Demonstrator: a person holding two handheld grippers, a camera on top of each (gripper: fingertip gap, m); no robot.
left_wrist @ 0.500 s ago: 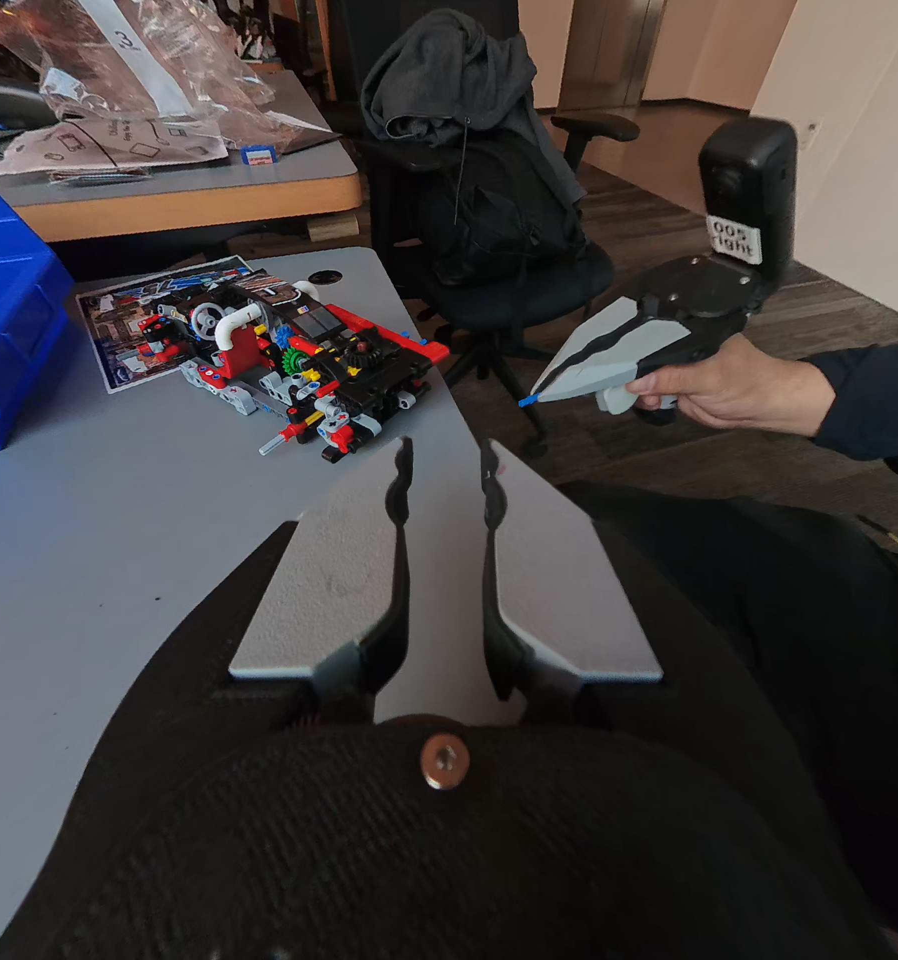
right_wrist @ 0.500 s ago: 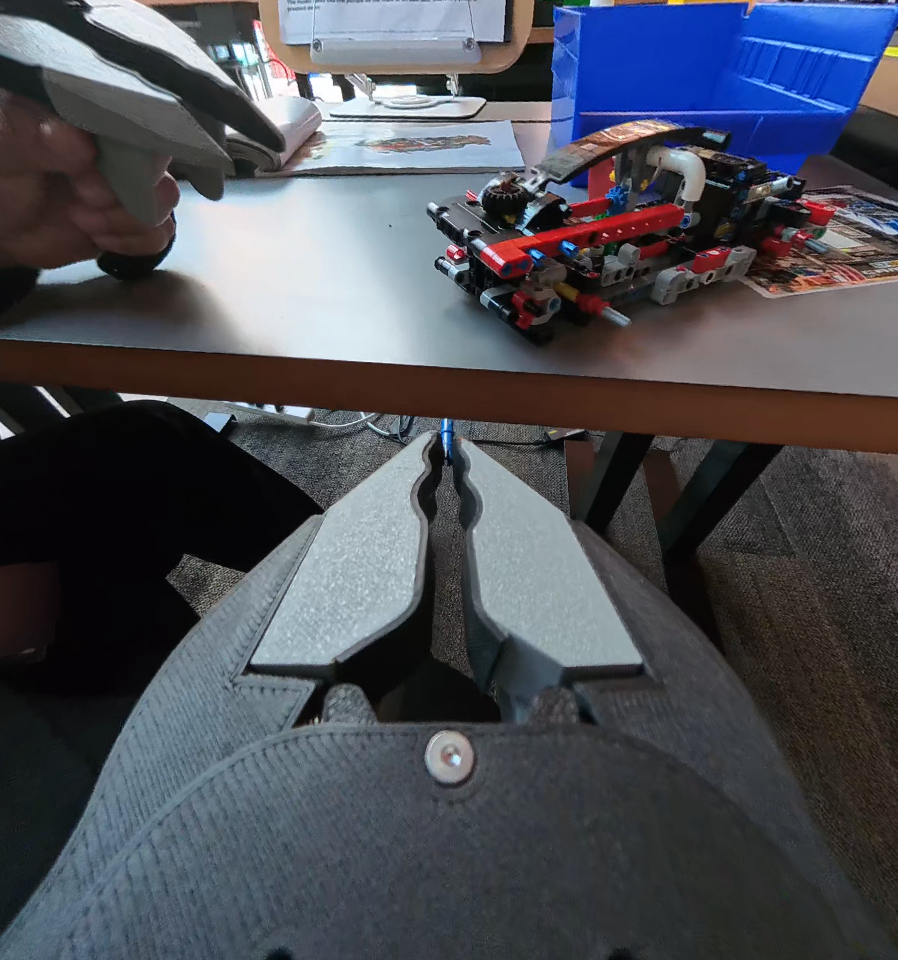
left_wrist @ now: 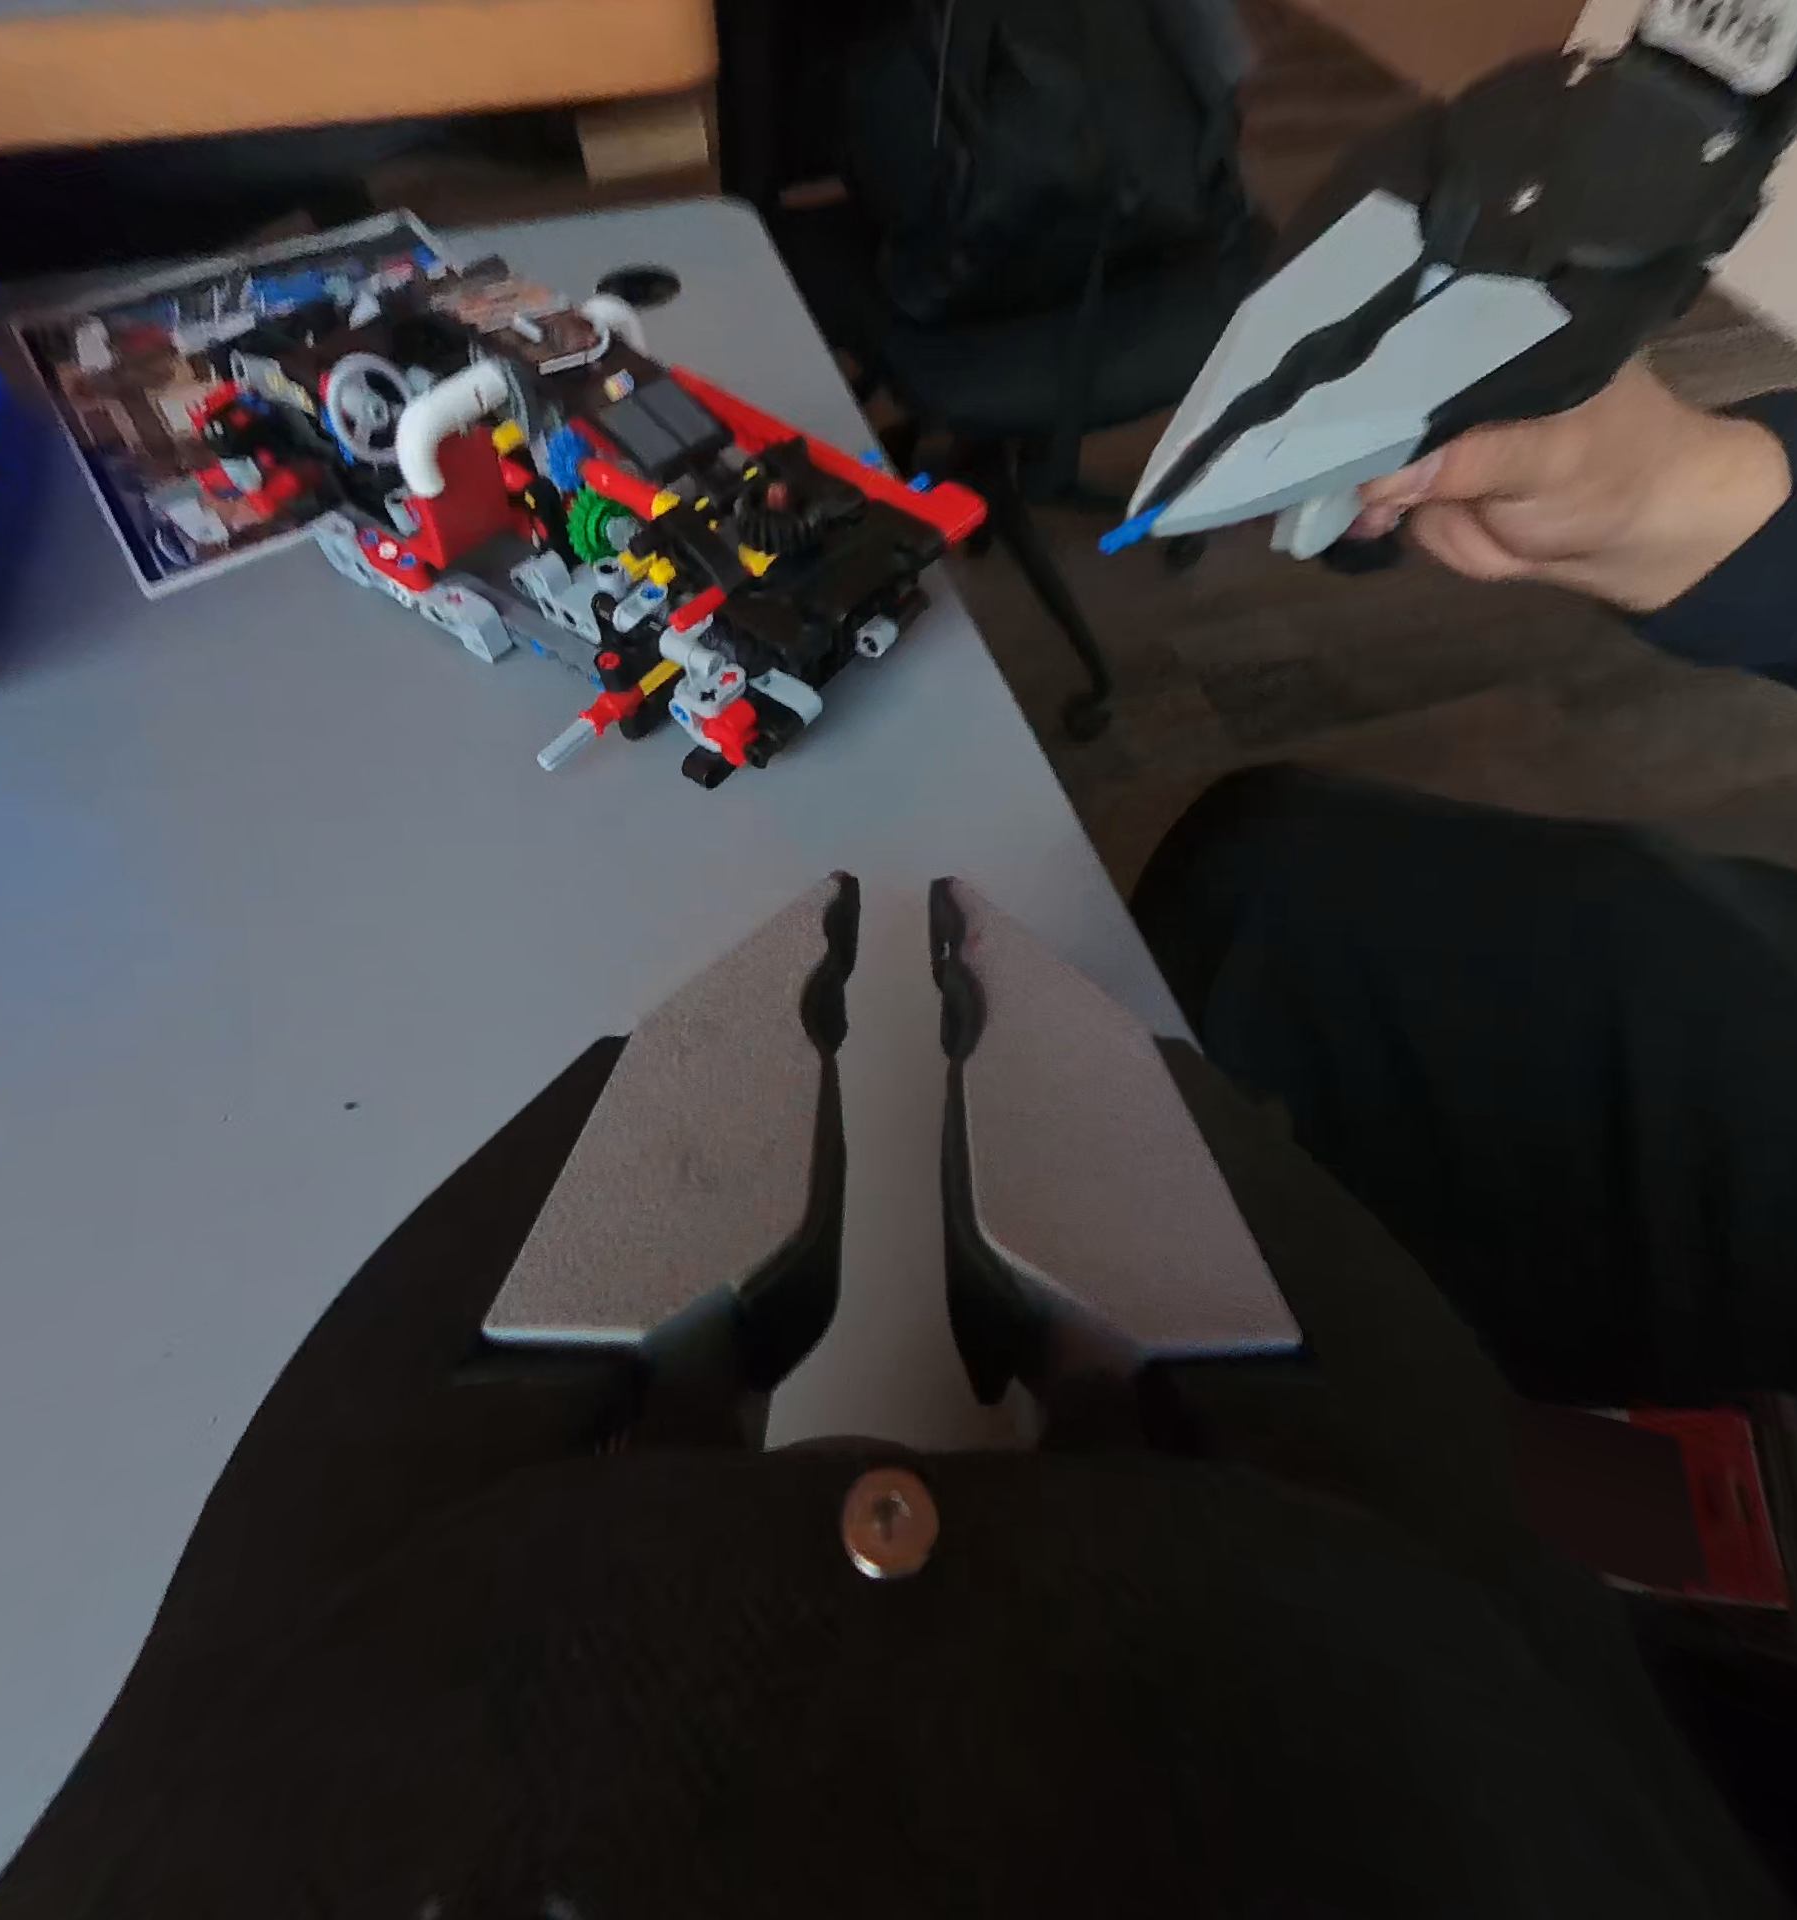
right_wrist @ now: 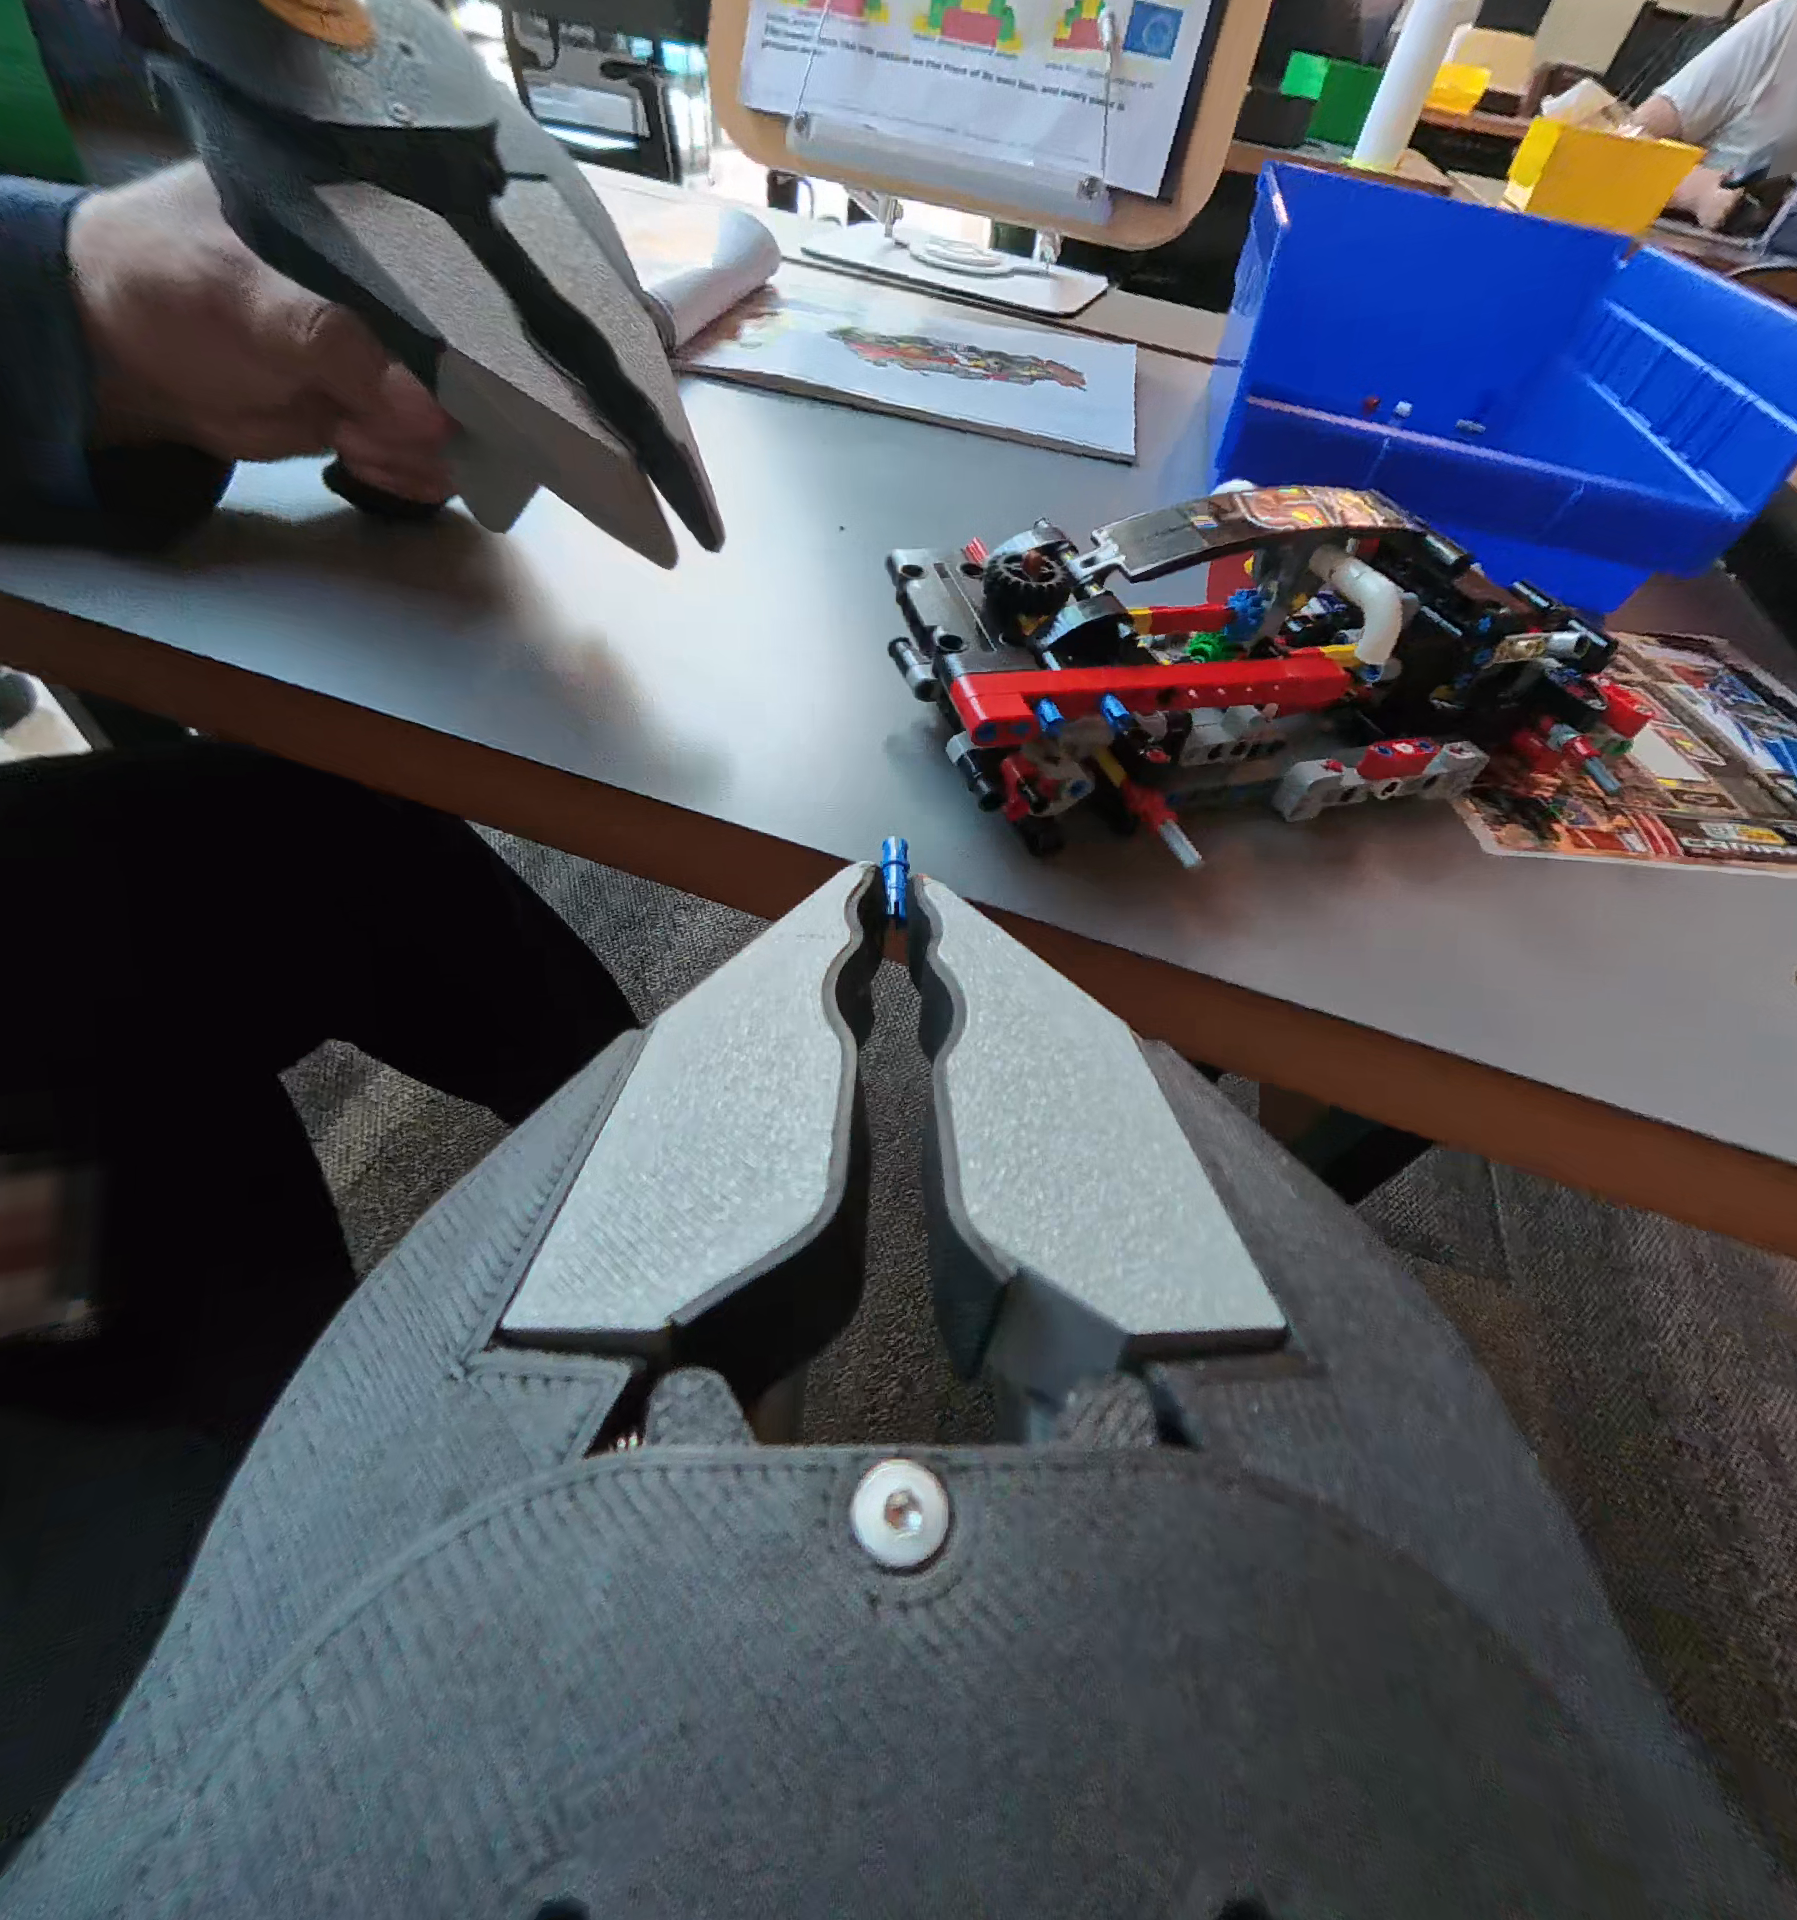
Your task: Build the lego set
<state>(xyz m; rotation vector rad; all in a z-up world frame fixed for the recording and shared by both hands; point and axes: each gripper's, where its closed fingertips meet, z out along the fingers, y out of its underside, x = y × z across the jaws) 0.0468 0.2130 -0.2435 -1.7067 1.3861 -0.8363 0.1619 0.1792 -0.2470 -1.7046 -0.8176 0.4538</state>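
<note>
My right gripper [right_wrist: 895, 891] is shut on a small blue pin [right_wrist: 893, 875], which sticks out past its fingertips just off the table's front edge. The left wrist view shows it at the upper right [left_wrist: 1143, 525] with the blue pin [left_wrist: 1122, 533] at its tip. My left gripper [left_wrist: 892, 891] hovers over the grey table [left_wrist: 250, 935] near its right edge, jaws narrowly open with nothing between them; it also shows in the right wrist view [right_wrist: 691, 540]. A brick-built car chassis [left_wrist: 645, 540] in red, black and grey lies on the table ahead of it, also in the right wrist view [right_wrist: 1237, 665].
A printed leaflet [left_wrist: 177, 416] lies under the model's far end. A blue bin [right_wrist: 1496, 374] stands behind the model. An open booklet [right_wrist: 925, 364] and a stand with a sheet [right_wrist: 977, 94] are at the back. A dark office chair [left_wrist: 1029, 260] stands beyond the table.
My left gripper's jaws have narrowed and it has moved nearer the model. My right gripper has risen from below the table edge to its level, still holding the blue pin.
</note>
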